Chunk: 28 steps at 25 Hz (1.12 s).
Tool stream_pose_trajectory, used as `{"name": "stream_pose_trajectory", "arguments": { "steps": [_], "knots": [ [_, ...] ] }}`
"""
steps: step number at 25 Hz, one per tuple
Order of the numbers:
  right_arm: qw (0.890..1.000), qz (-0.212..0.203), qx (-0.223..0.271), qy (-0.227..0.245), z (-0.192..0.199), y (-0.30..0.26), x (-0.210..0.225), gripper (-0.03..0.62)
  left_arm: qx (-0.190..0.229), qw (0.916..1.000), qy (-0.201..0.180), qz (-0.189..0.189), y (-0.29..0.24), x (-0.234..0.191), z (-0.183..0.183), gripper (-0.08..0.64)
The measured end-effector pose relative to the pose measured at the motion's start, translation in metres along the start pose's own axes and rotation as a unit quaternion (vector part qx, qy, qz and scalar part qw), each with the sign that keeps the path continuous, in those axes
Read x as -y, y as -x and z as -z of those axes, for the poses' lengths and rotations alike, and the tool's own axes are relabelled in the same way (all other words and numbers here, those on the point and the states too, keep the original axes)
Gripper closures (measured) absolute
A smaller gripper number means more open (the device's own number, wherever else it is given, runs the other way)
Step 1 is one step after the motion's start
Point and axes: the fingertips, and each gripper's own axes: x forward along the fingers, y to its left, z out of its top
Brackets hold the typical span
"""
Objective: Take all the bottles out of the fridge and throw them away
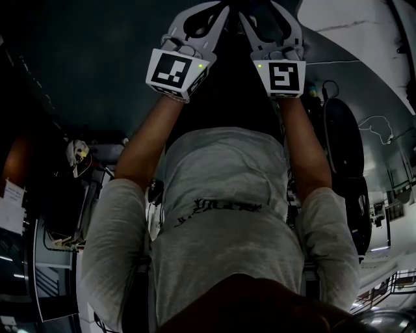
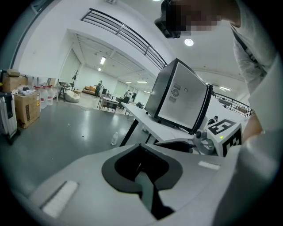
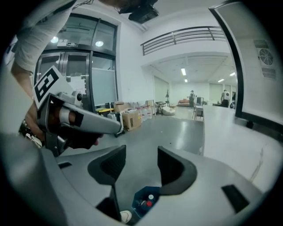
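The head view looks steeply down, close on the left tongs and right tongs. Each gripper view faces along its jaws across the hall; both share the fridge and the surface

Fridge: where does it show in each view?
Head view: not in it.
Left gripper view: fridge right of centre, standing on the white table.
Right gripper view: fridge at the right edge, over that table.
Shared landmark: the white table.
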Motion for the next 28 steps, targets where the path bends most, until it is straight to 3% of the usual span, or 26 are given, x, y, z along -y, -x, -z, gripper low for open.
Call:
{"name": "stream_pose_trajectory", "arguments": {
  "steps": [15, 20, 28],
  "knots": [
    [0.999, 0.006, 0.049, -0.018, -0.094, 0.040, 0.013, 0.430, 0.045, 0.9989, -0.002, 0.013, 0.023, 0.029, -0.076, 0.551],
    [0.997, -0.005, 0.067, -0.022, -0.127, 0.057, 0.011, 0.489, 0.056, 0.9982, -0.014, 0.017, 0.035, 0.041, -0.104, 0.551],
    [0.996, -0.012, 0.086, -0.025, -0.168, 0.081, 0.011, 0.534, 0.084, 0.9958, -0.028, 0.024, 0.055, 0.062, -0.155, 0.551]
  ]
}}
